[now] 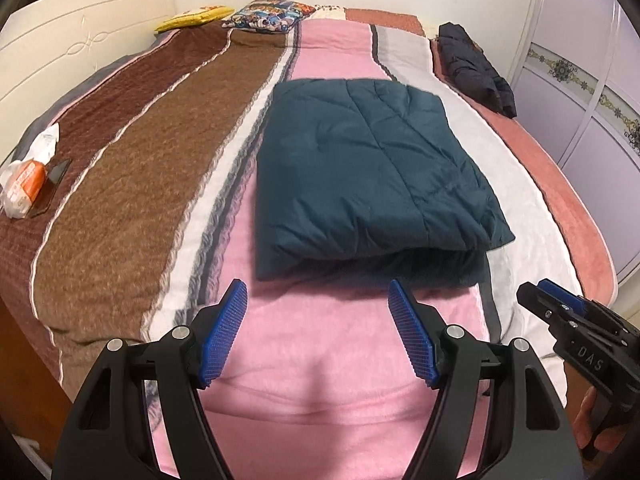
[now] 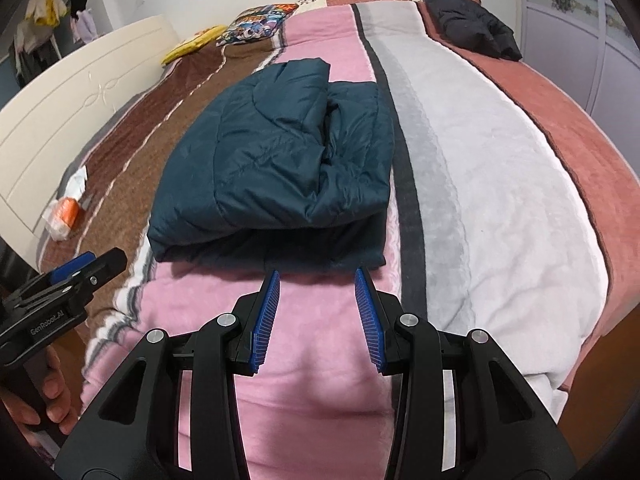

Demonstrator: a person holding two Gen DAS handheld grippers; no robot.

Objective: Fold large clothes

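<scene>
**Q.** Where is the jacket (image 1: 372,176), and how do the tools stand?

**A.** The teal quilted jacket lies folded into a thick rectangle on the bed (image 1: 320,340), across its pink stripe. The left gripper (image 1: 318,332) hangs just short of the jacket's near edge, jaws wide and empty. The right gripper (image 2: 318,318) hangs short of the same edge, toward the jacket's right end, jaws narrower and also empty.

**Q.** What does the step appear to call for?

**A.** Probably one more fold or a squaring-up. A sound grip would take the near edge at both ends, every layer between the pads, since puffy fill springs back. A black garment (image 1: 476,68) lies well beyond the jacket, at the bed's far right edge.
</scene>
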